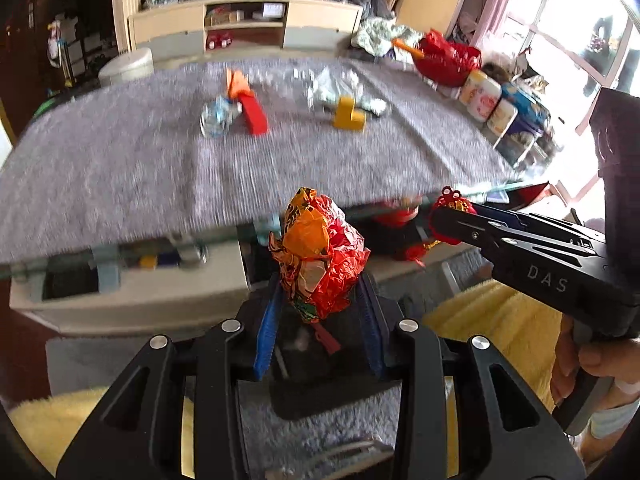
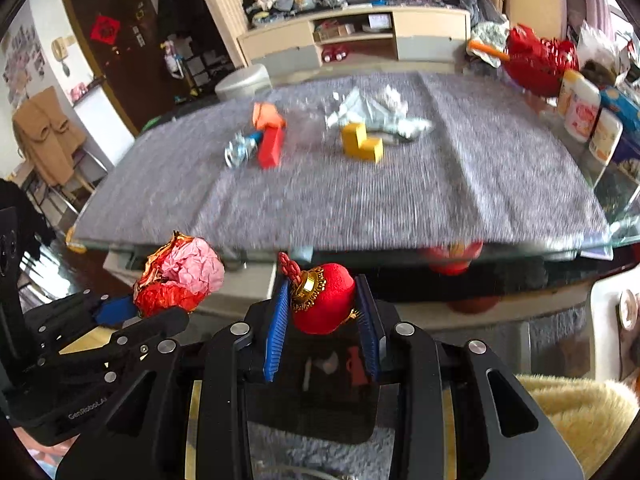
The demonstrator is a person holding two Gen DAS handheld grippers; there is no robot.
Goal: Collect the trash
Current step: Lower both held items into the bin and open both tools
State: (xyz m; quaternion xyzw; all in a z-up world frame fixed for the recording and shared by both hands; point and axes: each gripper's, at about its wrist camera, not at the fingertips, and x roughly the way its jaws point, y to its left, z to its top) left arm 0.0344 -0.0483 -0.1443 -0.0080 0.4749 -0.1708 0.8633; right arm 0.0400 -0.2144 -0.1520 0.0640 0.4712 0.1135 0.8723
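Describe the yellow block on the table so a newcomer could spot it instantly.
Start at the grey cloth-covered table filling the middle of the right wrist view. Near its far centre lies crumpled silver foil wrapping; the L-shaped yellow block sits just in front of it. Its stepped shape and yellow colour separate it from the straight red rectangular block further left.

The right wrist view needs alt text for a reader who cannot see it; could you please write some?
The right gripper holds a red ornament with a gold collar between its blue pads, in front of a grey-covered table. At lower left, the left gripper holds a crumpled wrapper.
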